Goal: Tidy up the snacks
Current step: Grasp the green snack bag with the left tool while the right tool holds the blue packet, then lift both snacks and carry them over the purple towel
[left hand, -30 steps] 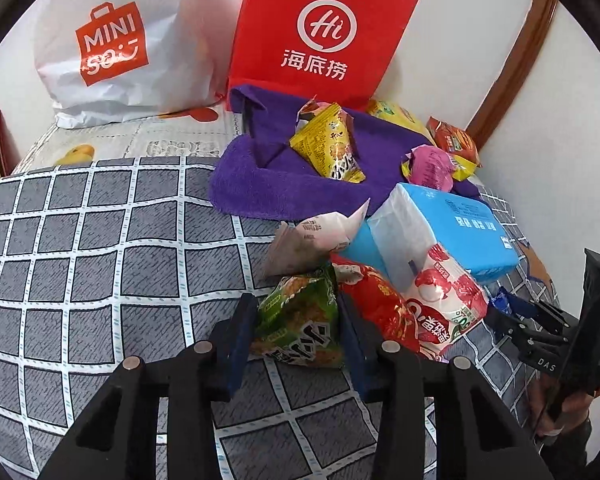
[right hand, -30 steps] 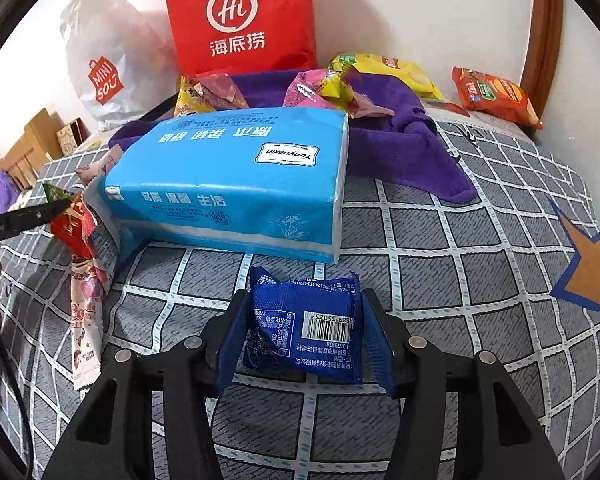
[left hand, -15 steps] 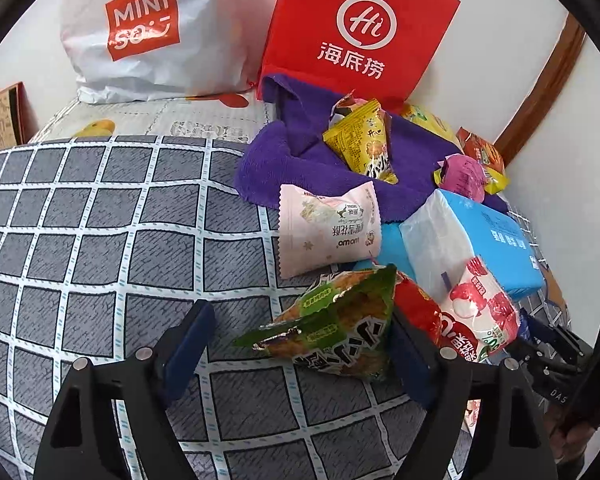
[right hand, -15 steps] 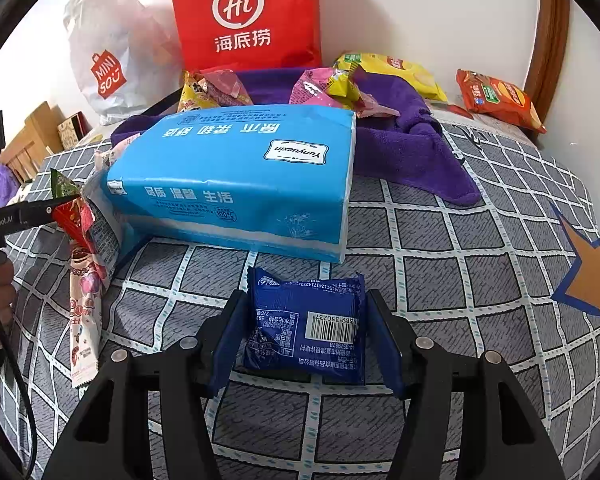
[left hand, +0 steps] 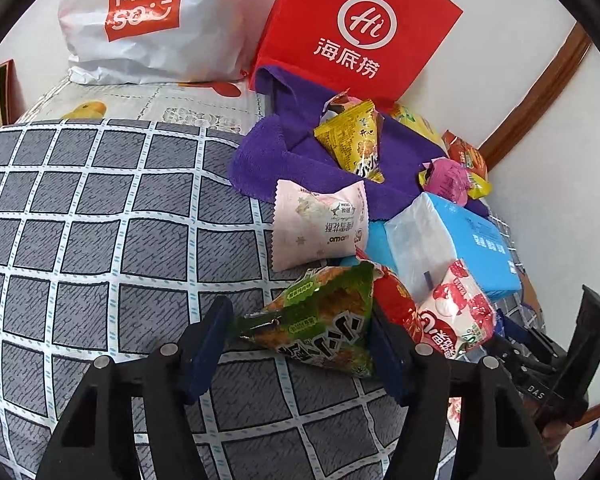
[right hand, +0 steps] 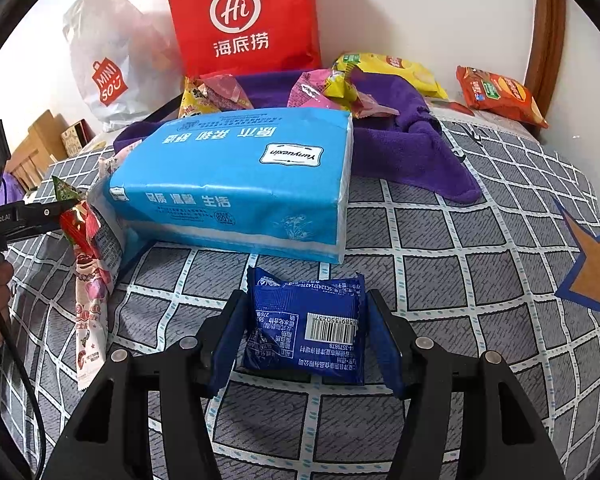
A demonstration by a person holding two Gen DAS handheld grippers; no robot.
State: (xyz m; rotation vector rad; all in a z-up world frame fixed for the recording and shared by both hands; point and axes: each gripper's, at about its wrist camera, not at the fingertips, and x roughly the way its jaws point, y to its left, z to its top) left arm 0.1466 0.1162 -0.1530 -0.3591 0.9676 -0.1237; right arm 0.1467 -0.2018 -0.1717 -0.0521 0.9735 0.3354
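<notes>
My left gripper is closed on a green triangular snack packet, with both pads touching its sides, held just above the checked bedsheet. A pink-white snack pouch, a red packet and a red-white lychee packet lie right beside it. My right gripper is shut on a dark blue snack packet with a barcode, in front of a blue tissue pack. The left gripper also shows at the left edge of the right wrist view.
A purple towel carries yellow and pink snack packets. A red Hi bag and a white Miniso bag stand against the back wall. An orange chip packet lies at the far right. Open checked sheet lies to the left.
The left gripper opened wide half a second ago, showing the pink-white pouch behind, and has closed in again onto the green packet. The right gripper holds the blue packet almost unmoved.
</notes>
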